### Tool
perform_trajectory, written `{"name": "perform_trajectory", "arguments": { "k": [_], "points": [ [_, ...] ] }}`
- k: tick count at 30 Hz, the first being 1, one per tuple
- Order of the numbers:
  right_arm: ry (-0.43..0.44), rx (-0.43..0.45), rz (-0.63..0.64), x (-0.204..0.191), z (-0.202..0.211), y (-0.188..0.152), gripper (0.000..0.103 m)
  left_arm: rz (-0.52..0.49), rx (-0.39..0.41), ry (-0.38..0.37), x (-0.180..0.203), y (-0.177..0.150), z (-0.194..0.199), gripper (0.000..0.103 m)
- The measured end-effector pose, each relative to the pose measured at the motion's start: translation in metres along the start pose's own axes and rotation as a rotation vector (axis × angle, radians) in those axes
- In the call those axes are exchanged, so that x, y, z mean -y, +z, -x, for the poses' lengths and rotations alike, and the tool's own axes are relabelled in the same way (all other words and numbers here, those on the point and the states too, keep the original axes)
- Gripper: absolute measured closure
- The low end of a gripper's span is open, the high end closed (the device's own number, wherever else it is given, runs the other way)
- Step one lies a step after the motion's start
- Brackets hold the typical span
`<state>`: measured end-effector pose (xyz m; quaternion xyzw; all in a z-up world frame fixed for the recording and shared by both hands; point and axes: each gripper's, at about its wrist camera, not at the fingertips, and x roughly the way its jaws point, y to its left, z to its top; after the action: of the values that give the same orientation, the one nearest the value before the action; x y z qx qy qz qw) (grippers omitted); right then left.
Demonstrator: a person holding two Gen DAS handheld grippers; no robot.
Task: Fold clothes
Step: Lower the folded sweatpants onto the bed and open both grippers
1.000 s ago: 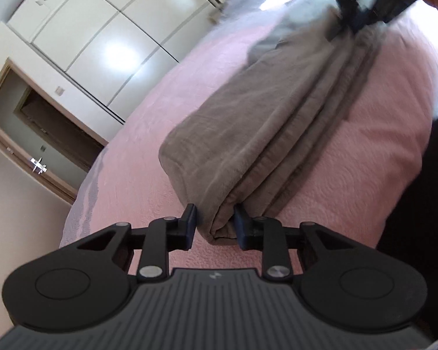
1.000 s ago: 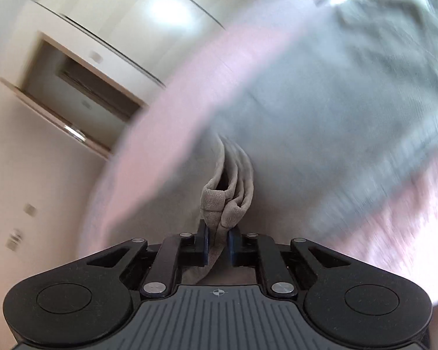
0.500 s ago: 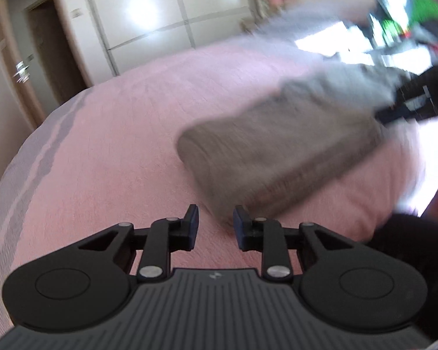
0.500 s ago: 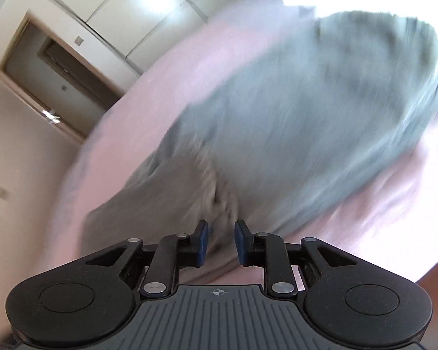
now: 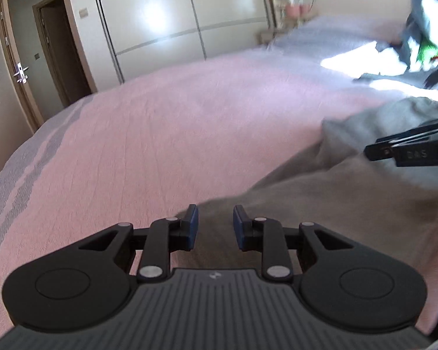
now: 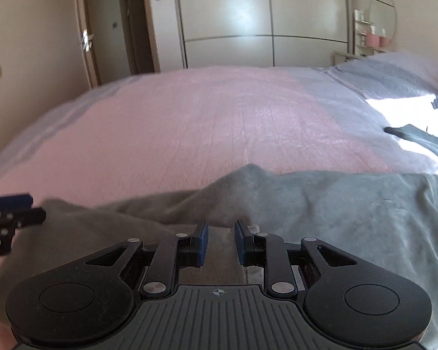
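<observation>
A grey-brown garment (image 5: 321, 204) lies folded on the pink bedspread (image 5: 175, 122), near the bed's front edge. My left gripper (image 5: 215, 218) is open and empty just above its left end. My right gripper (image 6: 220, 233) is open and empty over the garment's middle (image 6: 335, 204). The right gripper's fingers show at the right edge of the left wrist view (image 5: 408, 150). The left gripper's fingers show at the left edge of the right wrist view (image 6: 11, 213).
The pink bedspread (image 6: 219, 122) stretches ahead to white wardrobe doors (image 6: 262, 20). A door (image 5: 17, 67) stands open at the left. Dark clothes (image 6: 417, 138) lie in bright sunlight at the right. A shelf with pink pots (image 6: 373, 39) stands far right.
Both grippers have let go of the garment and opened. The garment now lies flat on the bed, and both cameras have levelled out over it.
</observation>
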<state>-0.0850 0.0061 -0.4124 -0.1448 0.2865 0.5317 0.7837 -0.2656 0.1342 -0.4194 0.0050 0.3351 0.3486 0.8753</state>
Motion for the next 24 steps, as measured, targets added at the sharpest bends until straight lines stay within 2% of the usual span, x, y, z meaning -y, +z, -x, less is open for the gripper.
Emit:
{"name": "perform_trajectory", "arguments": {
  "k": [2, 6, 9, 12, 14, 17, 19, 21, 24],
  "points": [
    [-0.012, -0.047, 0.068, -0.005, -0.026, -0.013, 0.080, -0.001, -0.038, -0.001, 0.003, -0.016, -0.019, 0.079],
    [-0.062, -0.018, 0.245, -0.022, -0.038, -0.039, 0.081, 0.028, -0.037, -0.004, 0.003, -0.034, -0.027, 0.079],
    [-0.040, -0.011, 0.199, -0.015, -0.037, -0.039, 0.080, 0.036, -0.050, -0.006, 0.000, -0.029, -0.022, 0.079],
    [0.040, -0.034, 0.054, 0.007, -0.011, -0.031, 0.080, 0.121, -0.044, 0.000, -0.007, -0.021, 0.003, 0.080],
    [0.072, -0.014, -0.008, 0.019, 0.019, -0.028, 0.080, 0.185, -0.027, 0.004, -0.011, -0.022, 0.030, 0.080],
    [0.089, 0.043, 0.025, 0.027, 0.066, -0.034, 0.080, 0.242, -0.001, -0.001, -0.013, -0.030, 0.070, 0.080],
    [0.098, 0.051, 0.035, 0.030, 0.087, -0.042, 0.080, 0.251, 0.000, -0.005, -0.008, -0.038, 0.089, 0.080],
    [0.116, 0.039, 0.028, 0.031, 0.100, -0.053, 0.080, 0.254, -0.027, -0.019, -0.001, -0.051, 0.094, 0.080],
    [0.100, -0.032, 0.058, 0.026, 0.093, -0.075, 0.080, 0.272, -0.067, -0.010, 0.010, -0.072, 0.084, 0.079]
  ]
}}
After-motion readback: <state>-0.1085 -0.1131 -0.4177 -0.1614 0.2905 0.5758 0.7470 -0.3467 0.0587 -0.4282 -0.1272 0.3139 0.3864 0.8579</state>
